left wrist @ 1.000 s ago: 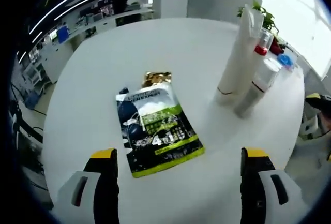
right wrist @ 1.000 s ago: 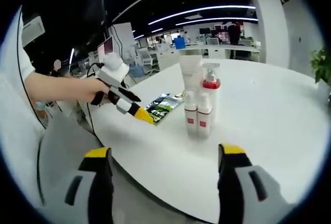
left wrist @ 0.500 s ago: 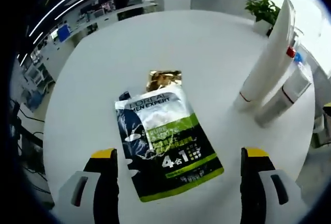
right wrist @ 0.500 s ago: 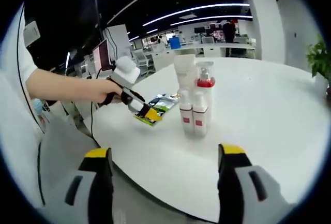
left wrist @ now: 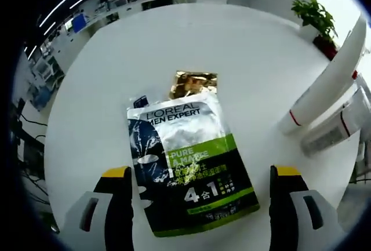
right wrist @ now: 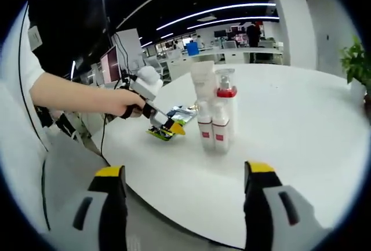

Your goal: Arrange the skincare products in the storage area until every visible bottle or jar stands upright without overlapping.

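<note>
Closer now than a second ago, the left gripper point(left wrist: 199, 204) has come down over the sachet pack point(left wrist: 188, 164), which has grown large between its jaws while the bottles have slid toward the edge of the left gripper view. Its jaws stand spread wide, one on each side of the pack's near end, pinching nothing. The pack lies flat on the white round table point(left wrist: 249, 77), green-banded end nearest the gripper and a gold foil piece point(left wrist: 194, 82) poking out from under its far end. Judged by its look, it is a thin, light, limp foil pouch with a slick face; it will sag and may slip, so an edge or corner pinch, most likely at the near end, seems the sound hold. Beyond the pack and to its right stands the cluster of upright products: a tall white tube point(right wrist: 203, 88), a pump bottle with a red collar point(right wrist: 225, 97), and two small white bottles with red labels point(right wrist: 213, 129) close in front of them. These look rigid and top-heavy, liable to topple if nudged. The right gripper point(right wrist: 182, 204) hangs off the table's near rim, well apart from the pack, jaws likewise spread and empty.
</note>
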